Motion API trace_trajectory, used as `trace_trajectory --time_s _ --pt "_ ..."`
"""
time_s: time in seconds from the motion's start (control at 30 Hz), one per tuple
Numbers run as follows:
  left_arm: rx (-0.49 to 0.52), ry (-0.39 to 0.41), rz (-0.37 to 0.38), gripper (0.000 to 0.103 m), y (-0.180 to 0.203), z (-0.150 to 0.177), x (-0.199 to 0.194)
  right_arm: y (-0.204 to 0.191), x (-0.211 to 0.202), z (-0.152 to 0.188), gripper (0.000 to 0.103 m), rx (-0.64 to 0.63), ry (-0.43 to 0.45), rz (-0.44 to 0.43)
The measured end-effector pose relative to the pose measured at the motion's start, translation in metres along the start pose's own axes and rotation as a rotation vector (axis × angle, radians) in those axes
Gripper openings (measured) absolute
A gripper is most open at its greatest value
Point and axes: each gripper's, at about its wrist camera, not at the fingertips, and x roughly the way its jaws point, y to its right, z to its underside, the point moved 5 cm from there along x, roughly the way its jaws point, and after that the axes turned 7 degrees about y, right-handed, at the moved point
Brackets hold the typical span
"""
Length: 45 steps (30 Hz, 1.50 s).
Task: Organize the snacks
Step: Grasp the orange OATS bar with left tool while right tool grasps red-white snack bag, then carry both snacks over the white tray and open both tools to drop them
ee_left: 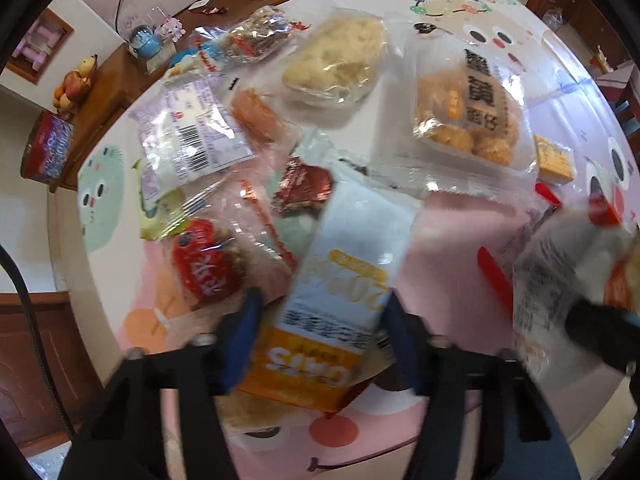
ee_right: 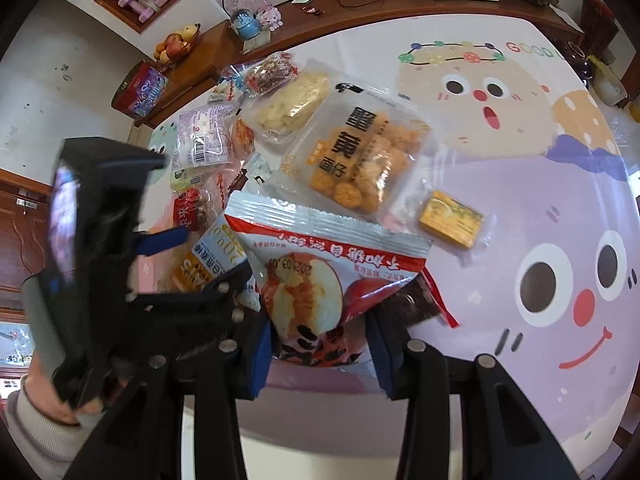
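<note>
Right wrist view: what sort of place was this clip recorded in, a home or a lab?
Most likely a home living or dining room. A table under a cartoon-face tablecloth holds the snack packets, and behind it a wooden sideboard carries a fruit bowl and a snow globe.

Left tongs [ee_left: 320,320] clamped, right tongs [ee_right: 320,340] clamped

Bright, even daylight; heavy fisheye distortion in both wrist views.
Glare glints on the clear wrappers around the oat bar [ee_left: 344,280], itself motion-blurred; table [ee_right: 520,184] edges bow, corners vignette black.
</note>
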Motion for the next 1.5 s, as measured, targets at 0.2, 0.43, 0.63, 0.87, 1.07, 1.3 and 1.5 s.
trace_trajectory --time_s 0.2,0.43,0.63,0.87,1.07,1.3,1.5 --pt "-0.022 0.045 -0.009 0.037 0.009 -0.003 -0.015 0.005 -0.02 0.013 0.042 -0.013 0.031 -0.014" --pt "-0.093 0.18 -0.032 0.037 0.003 0.005 -0.08 -0.004 -0.056 0.021 0.042 -0.035 0.13 -0.023" --pt "-0.162 0.327 -0.041 0.037 -0.009 0.017 -0.164 -0.015 -0.104 0.026 0.042 -0.046 0.254 -0.055" --pt "-0.179 0.456 -0.044 0.037 0.004 0.066 -0.253 -0.029 -0.16 0.048 0.042 -0.093 0.365 -0.077" --pt "-0.153 0.495 -0.086 0.037 0.027 0.114 -0.287 -0.032 -0.194 0.079 0.042 -0.138 0.406 -0.07" --pt "-0.128 0.433 -0.119 0.037 0.059 0.159 -0.271 -0.029 -0.2 0.122 0.042 -0.188 0.382 -0.013" --pt "-0.178 0.344 -0.116 0.037 0.068 0.182 -0.243 -0.021 -0.19 0.152 0.042 -0.218 0.353 0.062"
